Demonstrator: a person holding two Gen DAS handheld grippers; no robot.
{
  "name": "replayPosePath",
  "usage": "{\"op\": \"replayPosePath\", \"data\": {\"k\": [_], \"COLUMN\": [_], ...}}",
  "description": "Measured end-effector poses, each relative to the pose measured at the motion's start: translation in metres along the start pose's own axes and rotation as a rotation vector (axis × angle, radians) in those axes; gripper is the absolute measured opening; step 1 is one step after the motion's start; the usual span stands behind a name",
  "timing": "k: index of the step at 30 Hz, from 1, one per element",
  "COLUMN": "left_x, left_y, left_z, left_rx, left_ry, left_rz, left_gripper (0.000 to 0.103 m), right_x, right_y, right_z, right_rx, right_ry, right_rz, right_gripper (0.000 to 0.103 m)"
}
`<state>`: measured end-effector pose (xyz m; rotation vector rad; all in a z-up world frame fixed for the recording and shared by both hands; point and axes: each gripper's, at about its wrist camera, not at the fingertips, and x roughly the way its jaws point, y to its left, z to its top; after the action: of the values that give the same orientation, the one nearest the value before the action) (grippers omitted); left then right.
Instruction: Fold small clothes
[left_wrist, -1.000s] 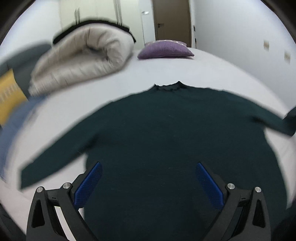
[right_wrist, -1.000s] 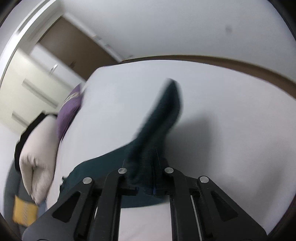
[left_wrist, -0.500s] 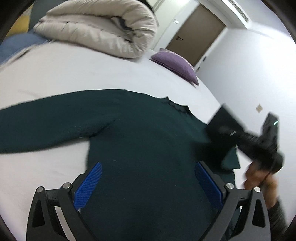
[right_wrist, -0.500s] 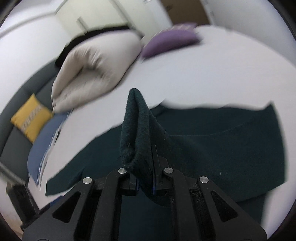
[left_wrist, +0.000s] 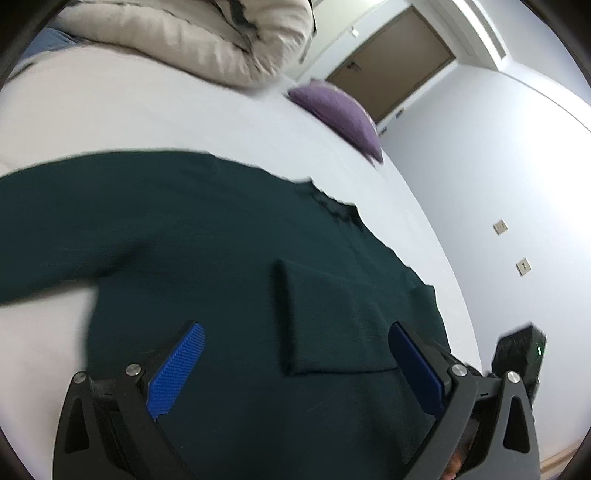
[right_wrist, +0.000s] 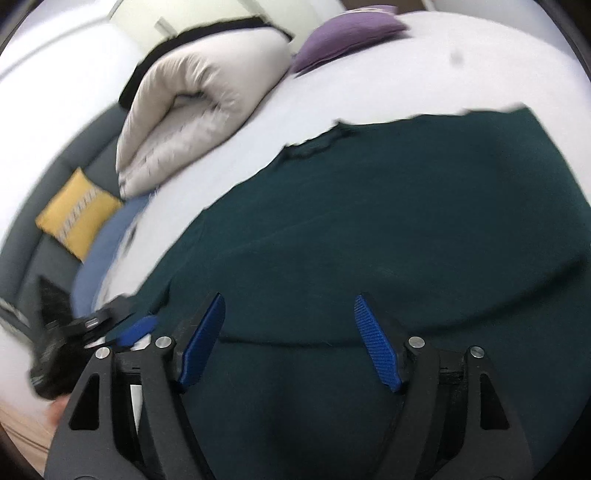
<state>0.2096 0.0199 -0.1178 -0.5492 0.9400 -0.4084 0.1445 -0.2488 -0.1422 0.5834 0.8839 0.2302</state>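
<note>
Sweater (left_wrist: 221, 258), dark green, lies on the bed (left_wrist: 147, 110); no label seems readable in the blur; left tool (left_wrist: 295, 369) and right tool (right_wrist: 291, 343) gape wide, holding nothing.

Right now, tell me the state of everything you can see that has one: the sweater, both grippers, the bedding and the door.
dark green sweater: spread flat on the bed, one sleeve folded across its body
left gripper: open, holding nothing
right gripper: open, holding nothing
beige duvet: rolled up
purple pillow: lying on the bed
door: closed
</note>
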Motion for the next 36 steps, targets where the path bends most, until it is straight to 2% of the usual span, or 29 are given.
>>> {"op": "replayPosePath", "data": {"k": [1, 3, 5, 7, 9, 10, 11, 15, 18, 22, 24, 26, 28, 29, 33, 36], "left_x": [0.011, 0.036, 0.063, 0.074, 0.080, 0.081, 0.082, 0.078, 0.065, 0.058, 0.064, 0.081, 0.101, 0.101, 0.098, 0.102], "left_y": [-0.005, -0.015, -0.024, -0.030, -0.037, -0.039, -0.039, -0.046, -0.059, -0.066, -0.058, -0.040, -0.023, -0.018, -0.023, -0.013], "left_z": [0.002, 0.005, 0.007, 0.006, 0.010, 0.013, 0.016, 0.029, 0.048, 0.067, 0.062, 0.049, 0.040, 0.038, 0.043, 0.046], "left_rx": [0.006, 0.023, 0.044, 0.071, 0.100, 0.104, 0.104, 0.138, 0.178, 0.206, 0.203, 0.190, 0.153, 0.141, 0.153, 0.125], "left_ry": [0.024, 0.071, 0.134, 0.136, 0.142, 0.147, 0.151, 0.126, 0.041, -0.058, -0.053, -0.017, 0.002, -0.016, -0.020, -0.018], "left_rz": [0.006, 0.038, 0.071, 0.118, 0.152, 0.158, 0.157, 0.150, 0.141, 0.142, 0.154, 0.185, 0.191, 0.168, 0.161, 0.119], "left_gripper": [0.101, 0.094, 0.073, 0.065, 0.047, 0.029, 0.017, 0.013, 0.012, 0.012, 0.012, 0.012, 0.013, 0.014, 0.013, 0.017], "right_x": [-0.005, -0.021, -0.034, -0.042, -0.046, -0.051, -0.051, -0.048, -0.048, -0.053, -0.051, -0.052, -0.056, -0.057, -0.070, -0.092], "right_y": [-0.011, -0.042, -0.071, -0.099, -0.123, -0.131, -0.136, -0.149, -0.164, -0.180, -0.197, -0.205, -0.211, -0.215, -0.216, -0.198], "right_z": [0.007, -0.002, 0.000, -0.003, 0.006, 0.018, 0.021, 0.040, 0.056, 0.073, 0.070, 0.067, 0.063, 0.062, 0.064, 0.073], "right_rx": [0.043, 0.149, 0.246, 0.338, 0.416, 0.446, 0.467, 0.479, 0.510, 0.548, 0.595, 0.603, 0.589, 0.586, 0.572, 0.478], "right_ry": [-0.012, -0.043, -0.059, -0.080, -0.089, -0.092, -0.098, -0.109, -0.130, -0.203, -0.225, -0.232, -0.238, -0.237, -0.193, -0.199], "right_rz": [0.004, 0.024, 0.050, 0.074, 0.125, 0.148, 0.167, 0.174, 0.162, 0.120, 0.139, 0.140, 0.142, 0.147, 0.139, 0.043], "right_gripper": [0.072, 0.072, 0.072, 0.072, 0.071, 0.070, 0.070, 0.070, 0.070, 0.068, 0.059, 0.041, 0.033, 0.029, 0.031, 0.033]}}
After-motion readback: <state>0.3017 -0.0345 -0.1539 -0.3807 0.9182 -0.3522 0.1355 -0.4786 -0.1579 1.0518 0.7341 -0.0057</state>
